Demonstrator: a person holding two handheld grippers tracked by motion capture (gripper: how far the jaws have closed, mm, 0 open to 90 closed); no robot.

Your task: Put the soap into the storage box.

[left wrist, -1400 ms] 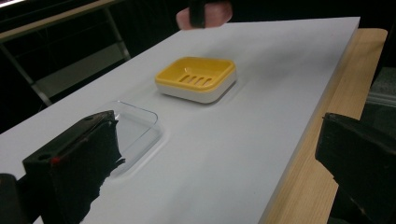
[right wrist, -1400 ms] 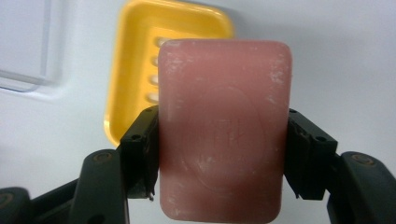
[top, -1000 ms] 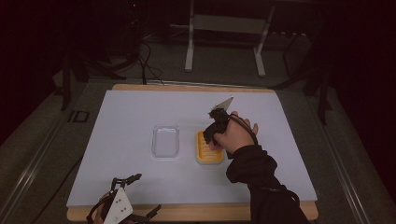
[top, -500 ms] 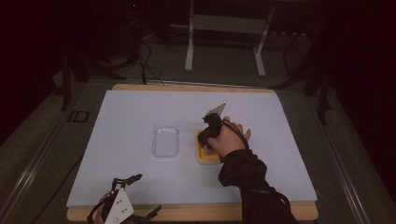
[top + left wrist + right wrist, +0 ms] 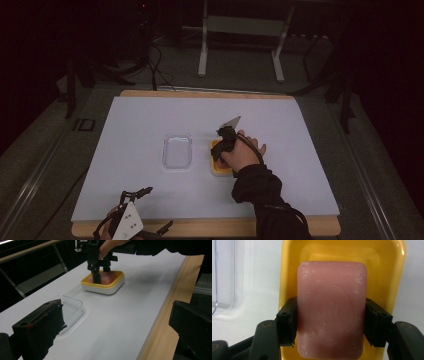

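The right gripper [image 5: 329, 322] clamps the pink soap bar [image 5: 331, 307] lying in the yellow soap dish [image 5: 287, 277], seemingly mid-grasp, so a straight lift comes next, while the left gripper [image 5: 131, 212], well short of the dish, gapes empty.

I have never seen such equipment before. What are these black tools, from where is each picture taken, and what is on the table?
No robot is here: a person holds a hand tool with two black jaws in each hand. The high view looks down on the white table. The other two pictures come from small cameras riding on the tools.

On the table lie a clear plastic lid and, beside it, a yellow soap dish.

The right gripper reaches into the dish, its jaws pressed on both long sides of a pink soap bar.

The left gripper waits at the near table edge, jaws wide apart, holding nothing.
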